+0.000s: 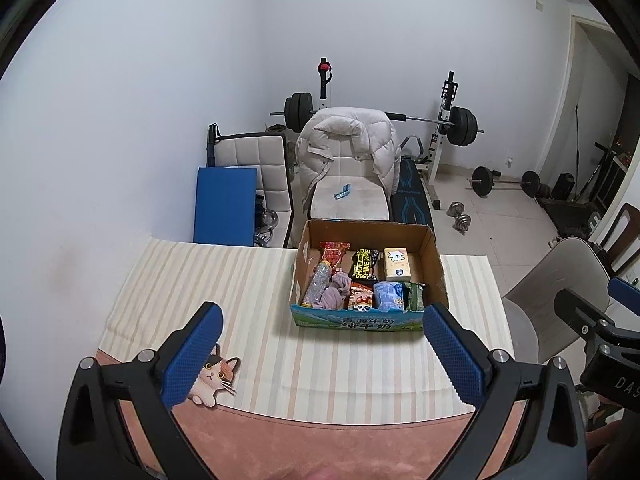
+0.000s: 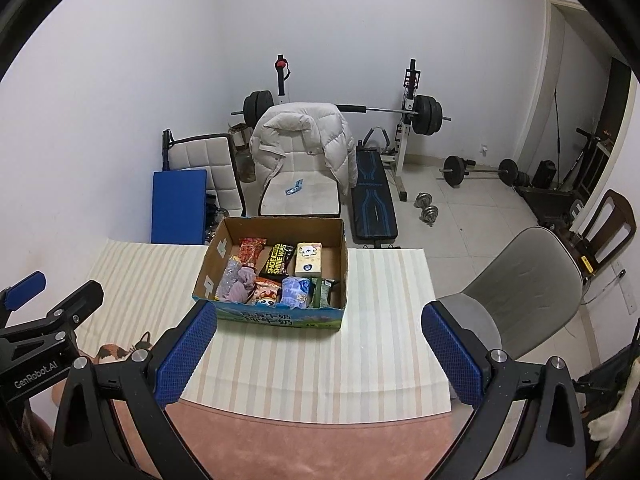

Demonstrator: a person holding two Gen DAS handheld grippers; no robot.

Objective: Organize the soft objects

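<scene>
An open cardboard box [image 1: 434, 258] [image 2: 210, 258] stands at the far side of the striped table mat [image 1: 224, 280] [image 2: 384, 320]. It holds a mauve cloth [image 1: 336, 292] [image 2: 242, 286], a blue towel [image 1: 388, 294] [image 2: 294, 290], a tissue pack [image 1: 396, 265] [image 2: 308, 259], a clear bottle [image 1: 318, 286], a black wipes pack [image 1: 363, 264] [image 2: 276, 259] and snack packets. My left gripper [image 1: 322, 354] and right gripper [image 2: 320, 350] are both open and empty, above the near table, short of the box.
A cat-shaped mat [image 1: 214, 376] [image 2: 120, 350] lies at the near left. A pink surface [image 1: 320, 448] covers the near edge. Behind the table stand a chair with a white jacket [image 1: 348, 144], a weight bench and barbells. A grey chair [image 2: 528, 280] is at the right.
</scene>
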